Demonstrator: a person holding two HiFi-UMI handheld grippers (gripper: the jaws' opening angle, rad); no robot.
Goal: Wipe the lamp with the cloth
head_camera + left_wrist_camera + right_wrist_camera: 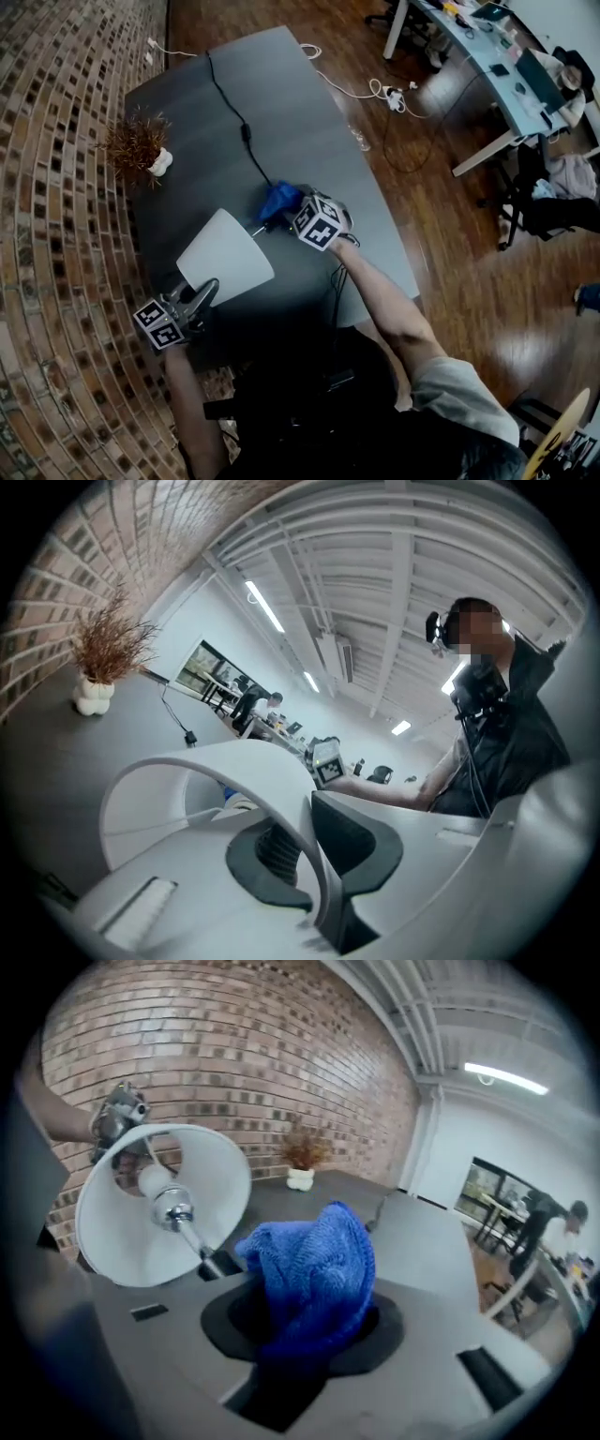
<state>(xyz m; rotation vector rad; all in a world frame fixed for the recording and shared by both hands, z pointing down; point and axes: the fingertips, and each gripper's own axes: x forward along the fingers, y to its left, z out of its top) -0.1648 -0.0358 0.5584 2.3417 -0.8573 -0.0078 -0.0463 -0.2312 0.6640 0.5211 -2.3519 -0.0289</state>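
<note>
The lamp lies tipped over the dark table, and its white shade points toward me. My left gripper is shut on the shade's near rim. In the left gripper view that rim curves between the jaws of the left gripper. My right gripper is shut on a bunched blue cloth, which it holds at the lamp's stem end. In the right gripper view the cloth bulges out of the right gripper, just right of the shade's open mouth with its bulb.
A black cord runs from the lamp up the table. A dried plant in a white vase stands at the table's left, beside the brick wall. Cables and a power strip lie on the wooden floor, with office desks beyond.
</note>
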